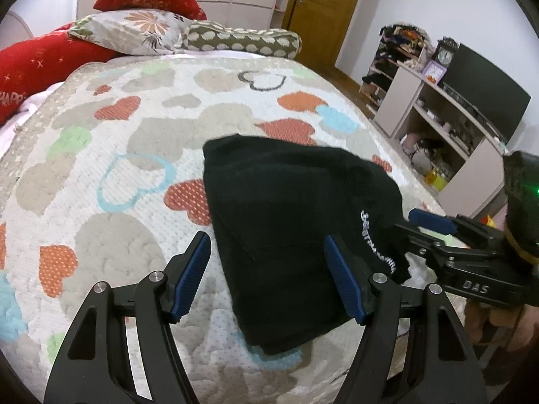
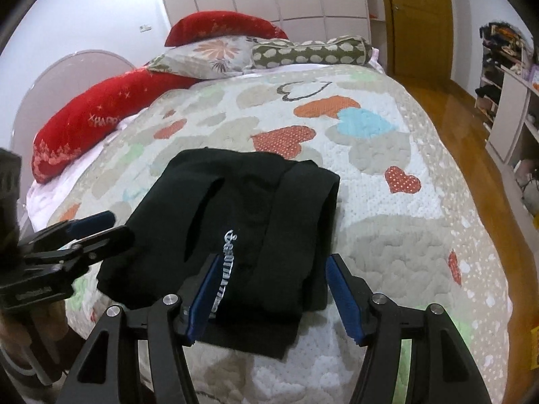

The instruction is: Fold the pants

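**Pants nearly folded, both jaws wide**

Looking down my left gripper (image 1: 269, 276), I saw its jaws spread wide and holding nothing; the right pad sat over the near edge of the pants (image 1: 293, 235), though I could not tell if it touched the cloth. My right gripper (image 2: 271, 294) was equally wide, straddling the near end of the bundle, empty too.

The pants lay as a compact black stack on the quilt (image 2: 387, 229), near the bed's front edge, with white lettering (image 2: 229, 262) running along one layer. Several layers showed at the right side, one loose flap trailing at the near corner.

I judged the fabric soft, light and limp, likely to sag and slide layer over layer. The best hold looked to be the thick folded edge, pinching all layers together, not the single flap. Pillows (image 2: 209, 54) lay well beyond.
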Available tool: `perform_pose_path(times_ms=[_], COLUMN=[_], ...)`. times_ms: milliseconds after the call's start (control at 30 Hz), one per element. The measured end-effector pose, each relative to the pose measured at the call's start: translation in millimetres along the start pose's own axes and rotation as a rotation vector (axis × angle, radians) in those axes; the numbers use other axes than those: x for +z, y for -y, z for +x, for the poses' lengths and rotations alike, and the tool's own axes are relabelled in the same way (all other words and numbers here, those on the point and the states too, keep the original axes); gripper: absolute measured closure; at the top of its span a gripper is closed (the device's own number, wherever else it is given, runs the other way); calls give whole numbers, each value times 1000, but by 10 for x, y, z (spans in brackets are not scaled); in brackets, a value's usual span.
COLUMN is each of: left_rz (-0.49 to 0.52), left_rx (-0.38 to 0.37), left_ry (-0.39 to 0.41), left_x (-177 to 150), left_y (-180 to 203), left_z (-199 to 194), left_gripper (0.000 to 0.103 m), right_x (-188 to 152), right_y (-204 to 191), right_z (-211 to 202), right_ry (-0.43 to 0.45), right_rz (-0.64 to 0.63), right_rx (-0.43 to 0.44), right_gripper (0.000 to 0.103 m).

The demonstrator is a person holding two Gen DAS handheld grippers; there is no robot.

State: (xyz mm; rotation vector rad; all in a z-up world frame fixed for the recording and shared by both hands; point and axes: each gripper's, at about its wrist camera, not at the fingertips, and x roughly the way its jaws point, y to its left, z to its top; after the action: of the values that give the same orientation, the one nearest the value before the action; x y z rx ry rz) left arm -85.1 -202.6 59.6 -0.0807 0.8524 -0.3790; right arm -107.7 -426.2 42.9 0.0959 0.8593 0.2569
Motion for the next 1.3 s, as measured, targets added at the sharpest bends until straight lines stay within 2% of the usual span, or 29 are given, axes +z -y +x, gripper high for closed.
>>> perform_pose_path(times_ms=[100,167,267,333,400,600,700,767,800,1067,1300], left_rz=[-9,-19,-24,-19,-22,-9,-1,-4,-4,-10,-21], left_rx=[10,12,9,13,4,-6,-4,-5,-4,-5,0], left_ry=[-1,-9,-24,-32,-41,-56,-54,-54,-53,-35,-29], left_x=[31,40,17,-1,-17,-42,-30,-23,-21,28,59], left_y=[-43,-70,-87,-81,-78,-9,3,4,2,-22,-80], left_z=[20,51,73,109,153,216,195,184,175,116,74], left_gripper=[33,33,33,33,33,33,33,33,33,33,33], right_x=[36,52,45,37,19,26,50,64,66,77,56], right_y=[43,65,108,92,84,149,181,226,232,105,109], right_z=[79,130,138,109,105,122,42,-13,-32,-35,74], right_ry=[0,-8,-5,-2,-5,-14,-1,14,22,21,-16], right_rz=[20,19,30,14,-10,23,54,87,95,57,67], right_rx=[6,23,28,8,-25,-22,-16,16,24,18,23], right_gripper=[42,67,70,80,80,80,76,62,50,50,50])
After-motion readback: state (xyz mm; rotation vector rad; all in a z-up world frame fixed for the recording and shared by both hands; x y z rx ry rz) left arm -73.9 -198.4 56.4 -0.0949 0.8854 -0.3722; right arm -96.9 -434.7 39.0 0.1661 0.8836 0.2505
